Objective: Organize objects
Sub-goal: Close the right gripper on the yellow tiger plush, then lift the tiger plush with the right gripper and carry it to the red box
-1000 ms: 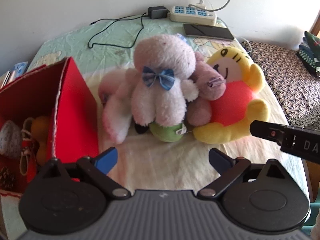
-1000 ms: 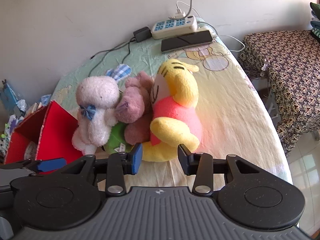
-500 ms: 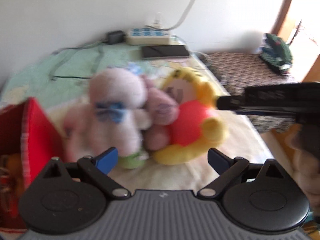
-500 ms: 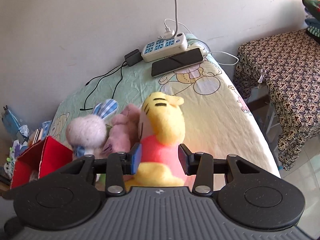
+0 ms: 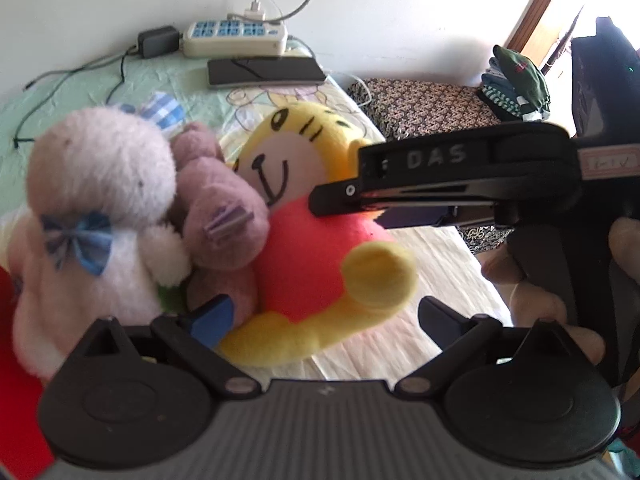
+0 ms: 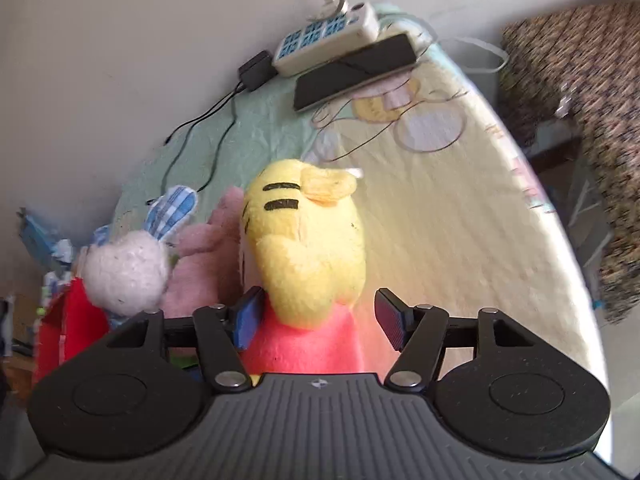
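At far left, beyond our left claw (image 5: 324,314), we see the red box (image 5: 16,380), its placement suggesting it is the bin meant for the toys. Ahead of that claw, which stands released and empty, the white rabbit (image 5: 92,208), the mauve plush (image 5: 224,216) and the yellow tiger (image 5: 316,252) lean against one another in a row, a huddle that likely keeps each upright on the surface (image 6: 460,216). Our right claw (image 6: 316,318) straddles the tiger from behind; its jaws have just been opening, with the tiger's red body between them, the left pad close beside it and the right pad apart, so nothing is gripped. We judge that the widening serves to admit the toy's bulk. Further off, a power strip (image 6: 326,40) and phone (image 6: 352,70) lie by the wall.
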The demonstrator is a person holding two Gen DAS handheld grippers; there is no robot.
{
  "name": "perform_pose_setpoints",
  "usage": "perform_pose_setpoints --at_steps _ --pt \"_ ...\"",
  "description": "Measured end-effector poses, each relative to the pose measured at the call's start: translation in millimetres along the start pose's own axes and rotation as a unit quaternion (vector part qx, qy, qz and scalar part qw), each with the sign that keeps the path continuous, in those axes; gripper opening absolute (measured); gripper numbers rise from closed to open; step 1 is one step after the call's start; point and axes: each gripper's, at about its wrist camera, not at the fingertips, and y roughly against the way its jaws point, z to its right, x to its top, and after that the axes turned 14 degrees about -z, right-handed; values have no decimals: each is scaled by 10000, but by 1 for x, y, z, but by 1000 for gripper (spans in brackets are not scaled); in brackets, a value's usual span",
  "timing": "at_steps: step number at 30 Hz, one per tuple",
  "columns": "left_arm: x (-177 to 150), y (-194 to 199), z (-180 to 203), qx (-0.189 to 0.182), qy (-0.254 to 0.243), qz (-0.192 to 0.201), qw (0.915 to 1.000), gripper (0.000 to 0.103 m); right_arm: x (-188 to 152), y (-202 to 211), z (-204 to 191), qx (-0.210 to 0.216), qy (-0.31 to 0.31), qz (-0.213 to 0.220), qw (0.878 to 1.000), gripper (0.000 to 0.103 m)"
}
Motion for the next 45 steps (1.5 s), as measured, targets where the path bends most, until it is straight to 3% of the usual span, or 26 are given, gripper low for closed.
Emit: perform_pose_setpoints --at_steps 9,11,20,30,39,45 --pt "10 -11 1 -39 -227 -16 9997 92 7 -5 8 577 19 -209 9981 44" --pt "8 -10 5 -137 -301 -101 9994 85 3 2 9 643 -7 -203 9977 42" --pt "-8 -9 32 -246 -708 -216 9970 92 -36 38 16 481 -111 -167 9986 41" --pt "-44 -3 64 -684 -1157 -443 9899 86 -91 69 14 4 -290 -16 9996 42" --pt "-66 22 80 -833 -1512 -176 9848 86 -121 98 5 -22 -331 341 9989 42" --pt "-78 47 81 -663 -1532 182 9858 86 -129 110 -16 152 -2 589 9981 42"
